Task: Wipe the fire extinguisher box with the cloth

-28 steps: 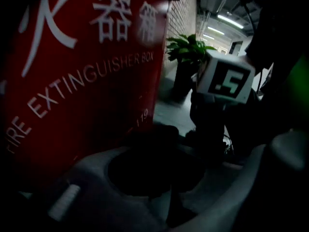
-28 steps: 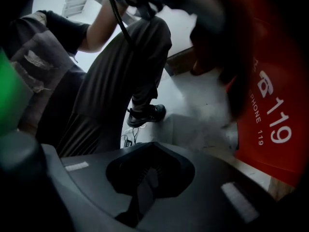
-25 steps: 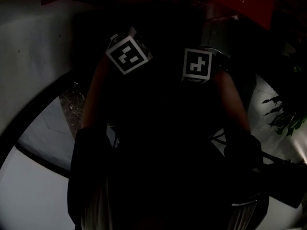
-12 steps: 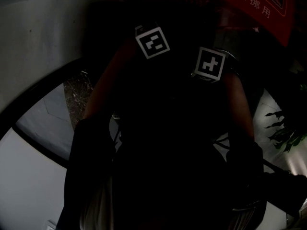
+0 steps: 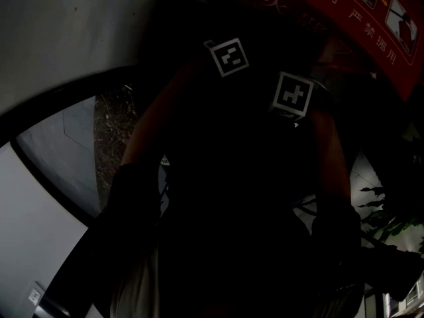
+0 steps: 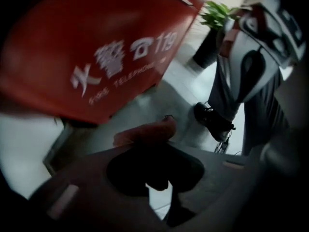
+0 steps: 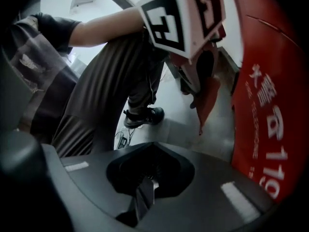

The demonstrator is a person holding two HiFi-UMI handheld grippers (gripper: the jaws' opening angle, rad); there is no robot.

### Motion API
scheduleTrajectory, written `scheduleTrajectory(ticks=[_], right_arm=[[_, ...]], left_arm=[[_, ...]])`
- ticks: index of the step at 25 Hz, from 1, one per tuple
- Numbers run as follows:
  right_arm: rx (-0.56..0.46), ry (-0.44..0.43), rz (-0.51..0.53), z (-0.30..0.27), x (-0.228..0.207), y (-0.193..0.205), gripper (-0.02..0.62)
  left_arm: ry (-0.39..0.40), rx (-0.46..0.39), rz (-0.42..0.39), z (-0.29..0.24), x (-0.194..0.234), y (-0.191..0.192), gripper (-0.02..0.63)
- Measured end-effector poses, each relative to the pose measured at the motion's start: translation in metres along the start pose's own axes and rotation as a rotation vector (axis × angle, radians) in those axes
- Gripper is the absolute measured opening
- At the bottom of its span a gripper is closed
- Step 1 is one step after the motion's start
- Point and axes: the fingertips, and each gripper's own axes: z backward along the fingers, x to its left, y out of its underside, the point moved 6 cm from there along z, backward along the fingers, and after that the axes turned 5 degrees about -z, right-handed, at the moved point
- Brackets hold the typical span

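— Head view?
— The left arm (image 5: 156, 128) and right arm (image 5: 329, 158) both reach forward toward the red box (image 5: 371, 28). The left sits nearer the right than a second ago.
— Left gripper view?
— The left tongs (image 6: 150, 151) pinch the cloth (image 6: 145, 131) below the box.
— Right gripper view?
— The right tongs (image 7: 147, 170) are pressed together, empty, with the box at their right.

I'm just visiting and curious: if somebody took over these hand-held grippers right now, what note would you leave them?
Left hand-held gripper: shut on the red cloth, which hangs from its tips.
Right hand-held gripper: jaws together, nothing between them.
Fire extinguisher box: red, close by both grippers; the cloth seems not to touch it.
Done: cloth in grip. Wiping so far: can't tell.
To do: press the cloth to the box and wipe.
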Motion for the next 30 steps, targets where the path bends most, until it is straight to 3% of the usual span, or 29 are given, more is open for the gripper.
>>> scheduleTrajectory(ticks=[3, 8, 17, 24, 27, 30], right_arm=[[0.029, -0.008, 0.065, -0.004, -0.007, -0.016, 0.0], [0.052, -0.044, 0.102, -0.016, -0.002, -0.029, 0.0], [0.094, -0.052, 0.152, -0.022, 0.006, -0.036, 0.0], [0.069, -0.036, 0.144, -0.024, 0.003, -0.039, 0.0], [0.046, -0.006, 0.131, -0.023, 0.0, -0.04, 0.0], [-0.038, 0.02, 0.09, -0.015, 0.001, -0.05, 0.0]], left_arm=[[0.007, 0.054, 0.083, -0.012, 0.015, 0.026, 0.051], [-0.089, 0.115, 0.169, -0.036, 0.04, 0.064, 0.051], [-0.089, 0.02, 0.153, -0.026, 0.045, 0.06, 0.051], [-0.089, -0.051, 0.151, -0.021, 0.051, 0.058, 0.049], [-0.143, -0.09, 0.14, -0.005, 0.063, 0.062, 0.049], [-0.245, -0.115, 0.081, 0.023, 0.073, 0.074, 0.049]])
